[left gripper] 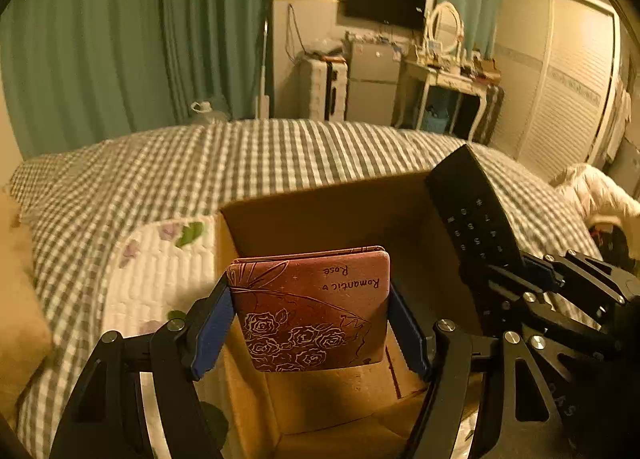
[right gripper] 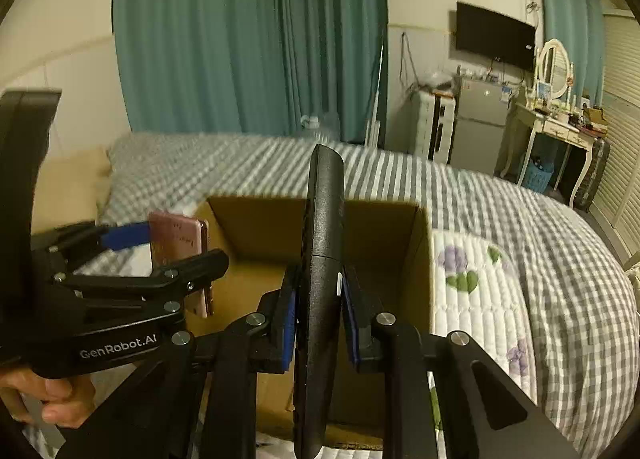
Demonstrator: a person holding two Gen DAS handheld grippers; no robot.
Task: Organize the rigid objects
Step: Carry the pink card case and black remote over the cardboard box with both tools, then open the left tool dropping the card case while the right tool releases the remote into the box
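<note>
Left gripper (left gripper: pixel 310 315): we see it clenched on the reddish-pink rectangular case with embossed roses (left gripper: pixel 310 307) — held upright over the open brown cardboard box (left gripper: pixel 320 207).
Right gripper (right gripper: pixel 319 313): clamped on the long black plastic remote control (right gripper: pixel 323 259), standing on end above the box, just right of the case.
Box: sits on the grey-and-white checked bed (right gripper: pixel 520 211), beside a white floral quilted pad (right gripper: pixel 476 299).

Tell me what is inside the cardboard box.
The box shows only bare cardboard walls and floor. The red case and the remote, each clamped in a gripper, cover part of the floor, so anything beneath them is hidden.
</note>
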